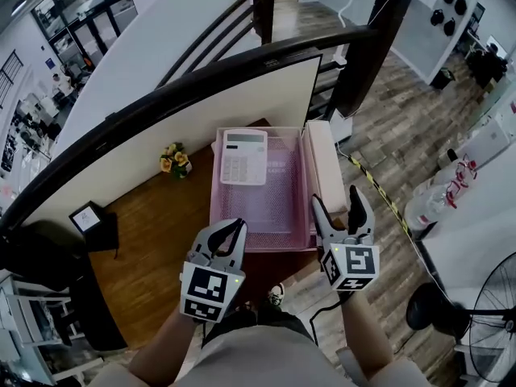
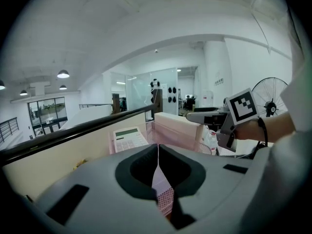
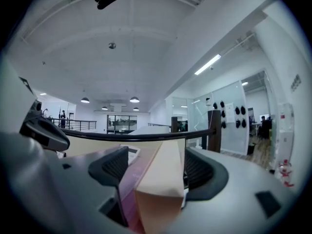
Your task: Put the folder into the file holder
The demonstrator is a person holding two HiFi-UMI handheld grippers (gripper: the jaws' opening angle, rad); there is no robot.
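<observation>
Right gripper [image 1: 336, 198] wide open — folder [image 3: 163, 179] between jaws; left gripper [image 1: 233, 227] closed tight — nothing held

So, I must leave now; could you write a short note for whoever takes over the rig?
Left gripper: jaws shut on the near rim of the pink mesh file holder.
Right gripper: jaws open around the folder, not pressing it.
Folder: upright on its edge along the holder's right wall; inside or outside, cannot tell.
Calculator lies in the holder.
Left to do: check the folder is inside, then withdraw.
</observation>
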